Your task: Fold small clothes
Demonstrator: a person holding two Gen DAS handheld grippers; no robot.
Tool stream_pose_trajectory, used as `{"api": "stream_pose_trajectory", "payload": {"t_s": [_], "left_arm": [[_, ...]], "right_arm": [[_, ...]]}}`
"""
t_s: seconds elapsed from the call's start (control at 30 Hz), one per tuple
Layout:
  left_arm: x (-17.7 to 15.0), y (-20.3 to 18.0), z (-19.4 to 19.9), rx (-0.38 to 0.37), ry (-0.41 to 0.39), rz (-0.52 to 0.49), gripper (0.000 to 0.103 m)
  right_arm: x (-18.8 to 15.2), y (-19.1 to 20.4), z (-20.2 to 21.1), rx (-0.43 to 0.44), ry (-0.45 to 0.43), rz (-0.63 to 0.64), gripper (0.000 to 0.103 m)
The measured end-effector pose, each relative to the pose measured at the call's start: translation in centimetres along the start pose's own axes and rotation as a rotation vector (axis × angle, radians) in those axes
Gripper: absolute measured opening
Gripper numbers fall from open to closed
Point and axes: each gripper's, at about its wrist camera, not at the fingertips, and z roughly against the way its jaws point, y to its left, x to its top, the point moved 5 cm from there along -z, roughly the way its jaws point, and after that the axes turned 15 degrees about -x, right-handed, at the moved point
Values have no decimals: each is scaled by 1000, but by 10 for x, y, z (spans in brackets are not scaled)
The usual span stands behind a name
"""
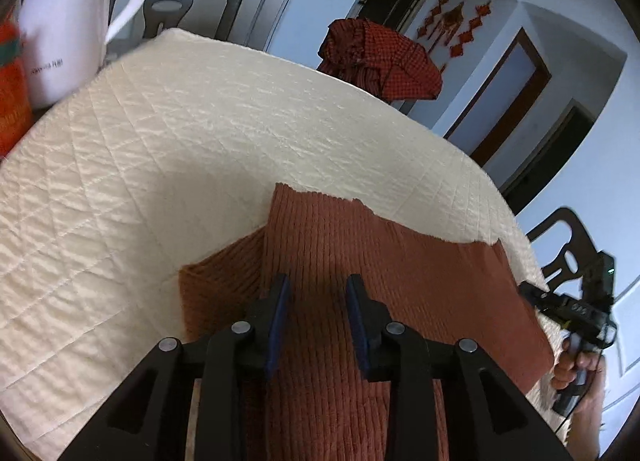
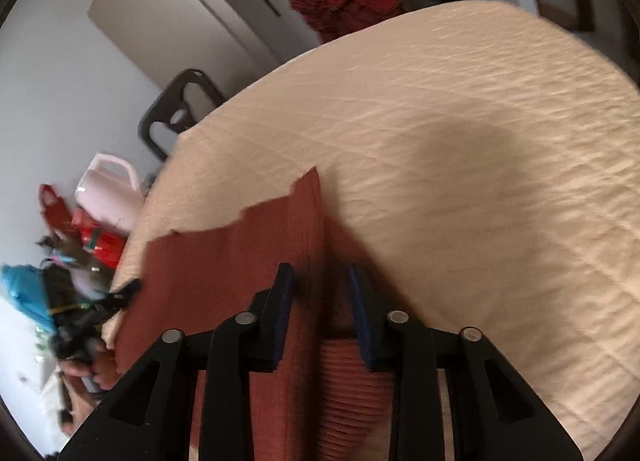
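We hold our left gripper [image 1: 316, 297] and right gripper [image 2: 320, 289] released, jaws parted just above the rust ribbed garment [image 1: 360, 261], which lies folded on the cream quilted cover [image 1: 160, 149]. Farther off stands a white jug [image 1: 68, 33].

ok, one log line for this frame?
step: fold | item: rust ribbed garment, folded on quilted cover | left claw: open above it | right claw: open above it

Grey print on white jug [image 1: 68, 21], too blurred to read, no other text legible
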Motion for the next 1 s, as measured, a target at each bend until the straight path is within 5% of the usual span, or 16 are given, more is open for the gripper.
{"api": "stream_pose_trajectory", "payload": {"t_s": [0.17,0.3,0.37,0.47,0.57,0.77,0.9,1.0], "left_arm": [[-15,-35,29,-8,-25,-138,32],[-39,-53,29,-32,13,-203,34],[-50,-41,17,14,61,-186,34],[-43,-29,24,-29,45,-112,34],[-46,-27,27,-21,44,-113,34],[-37,-46,31,-1,21,-161,34],[-25,-45,15,31,9,-183,34],[-26,-24,4,104,45,-158,33]], "right_arm": [[-24,18,48,-26,-104,143,26],[-60,25,42,-34,-56,241,26],[-61,14,35,-33,-60,208,16],[-50,-4,36,-78,-69,135,3],[-48,-11,36,-187,-72,135,5],[-39,17,54,-114,-144,158,5],[-34,43,33,-108,-117,229,5],[-34,27,11,-145,-58,184,5]]}}
